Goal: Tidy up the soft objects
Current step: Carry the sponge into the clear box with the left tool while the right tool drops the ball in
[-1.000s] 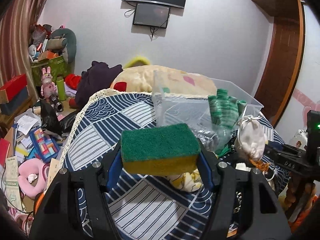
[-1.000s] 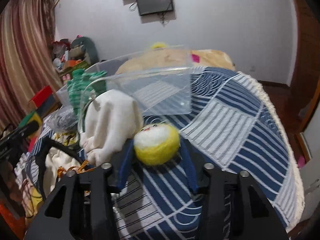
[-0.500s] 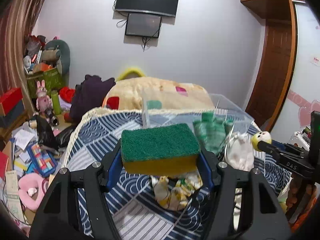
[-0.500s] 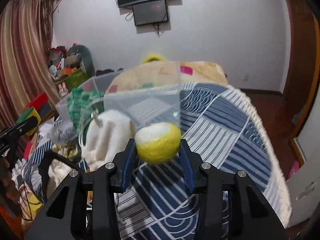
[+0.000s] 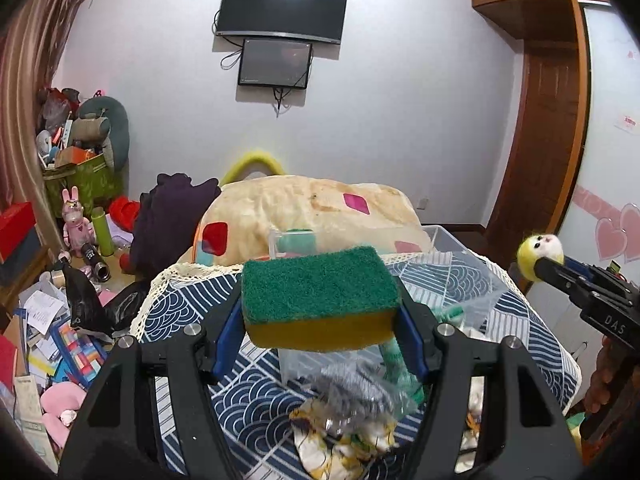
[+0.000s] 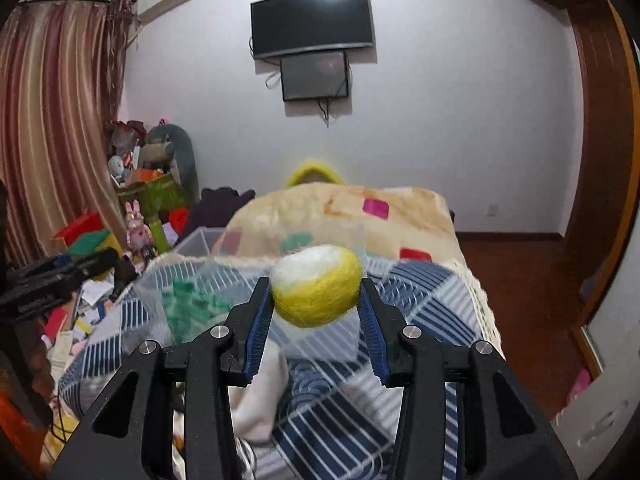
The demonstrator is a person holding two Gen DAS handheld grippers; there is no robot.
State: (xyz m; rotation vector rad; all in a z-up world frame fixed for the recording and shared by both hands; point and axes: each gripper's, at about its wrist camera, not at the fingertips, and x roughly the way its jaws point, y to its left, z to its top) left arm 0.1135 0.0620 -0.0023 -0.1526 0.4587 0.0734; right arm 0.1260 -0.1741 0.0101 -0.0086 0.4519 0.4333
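Left tongs (image 5: 320, 312) clamped on a sponge (image 5: 320, 300), green scouring face up, yellow foam below, held level in the air above the bed (image 5: 460, 280). Right tongs (image 6: 316, 300) gripping a small yellow-and-white felt ball (image 6: 316, 286) by its sides, also held aloft; a little face shows on it in the left wrist view.

Clear plastic bin (image 5: 452, 240) sits on the patterned bedcover ahead of both tongs, with something green (image 6: 192, 304) inside. Loose on the cover near the bin: a white cloth pouch (image 6: 260, 396), a printed yellow-and-white cloth (image 5: 340, 444), a crinkled clear bag (image 5: 360, 392).

Handling, as judgement: both held items light and compressible. Sponge foam gives under the pads, so a grip across the short sides at mid-height seems right. Ball is round and fuzzy; it could roll out if pinched off-centre, so hold it across its widest part. Neither is fragile, and a drop into the bin should do no harm.
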